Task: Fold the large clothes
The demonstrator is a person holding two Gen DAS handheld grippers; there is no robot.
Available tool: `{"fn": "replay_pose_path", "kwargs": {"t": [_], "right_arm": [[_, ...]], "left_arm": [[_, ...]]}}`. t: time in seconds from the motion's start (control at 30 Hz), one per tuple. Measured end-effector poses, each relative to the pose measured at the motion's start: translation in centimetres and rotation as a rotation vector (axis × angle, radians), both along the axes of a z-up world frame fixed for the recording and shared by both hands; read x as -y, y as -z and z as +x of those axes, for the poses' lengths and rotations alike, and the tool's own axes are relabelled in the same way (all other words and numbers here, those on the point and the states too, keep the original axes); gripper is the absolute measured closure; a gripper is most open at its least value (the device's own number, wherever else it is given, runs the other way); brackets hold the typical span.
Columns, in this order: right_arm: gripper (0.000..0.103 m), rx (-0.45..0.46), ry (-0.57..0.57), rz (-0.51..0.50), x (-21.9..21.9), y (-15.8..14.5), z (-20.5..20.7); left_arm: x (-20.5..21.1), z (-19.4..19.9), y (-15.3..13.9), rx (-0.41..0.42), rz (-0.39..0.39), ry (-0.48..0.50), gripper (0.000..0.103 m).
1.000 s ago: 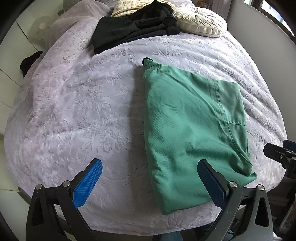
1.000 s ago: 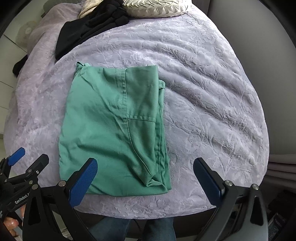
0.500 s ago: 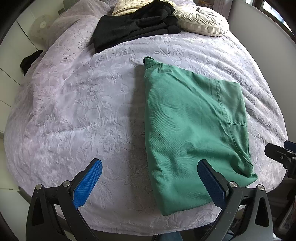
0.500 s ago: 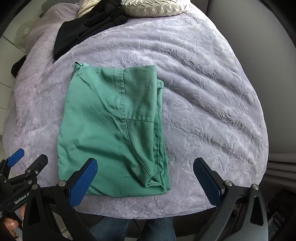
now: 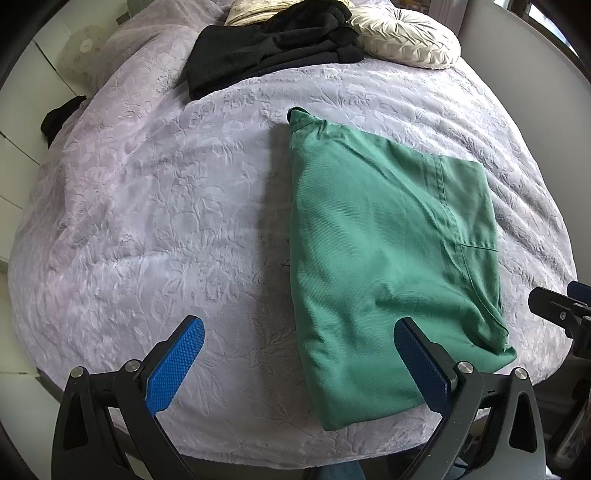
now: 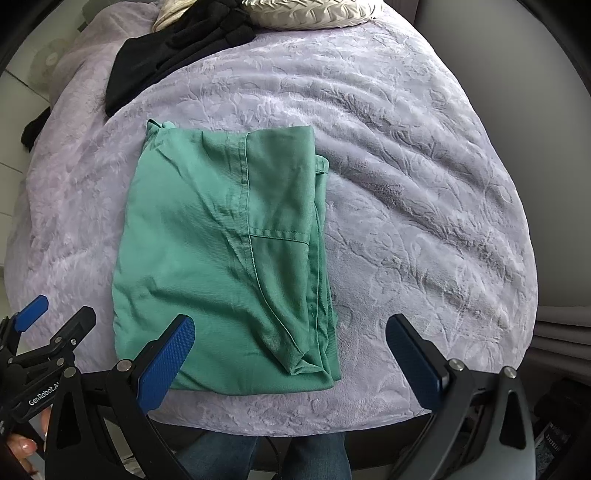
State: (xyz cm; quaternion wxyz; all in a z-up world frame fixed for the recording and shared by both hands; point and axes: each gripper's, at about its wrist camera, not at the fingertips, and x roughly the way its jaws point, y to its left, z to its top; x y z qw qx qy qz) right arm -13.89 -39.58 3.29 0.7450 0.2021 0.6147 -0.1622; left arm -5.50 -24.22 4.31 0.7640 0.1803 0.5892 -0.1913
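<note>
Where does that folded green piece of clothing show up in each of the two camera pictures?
Left wrist view: the folded green fabric garment lies right of centre, its near edge behind the right blue jaw.
Right wrist view: the same garment lies left of centre, its near edge behind the left blue jaw.
Shared landmark: the pile of black clothes at the far end of the lilac bedspread.

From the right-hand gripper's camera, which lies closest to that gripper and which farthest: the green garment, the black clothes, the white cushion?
1. Green garment: just ahead of the right gripper, toward its left finger.
2. Black clothes: far, upper left.
3. White cushion: farthest, top edge.
</note>
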Motion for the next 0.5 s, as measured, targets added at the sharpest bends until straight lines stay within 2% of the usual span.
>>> {"fn": "replay_pose_path", "kwargs": {"t": [0.5], "right_arm": [[0.0,-0.004,-0.001,0.003,-0.04,0.28,0.06]], "left_arm": [[0.15,0.0,0.06,-0.002,0.001,-0.003,0.0]]}}
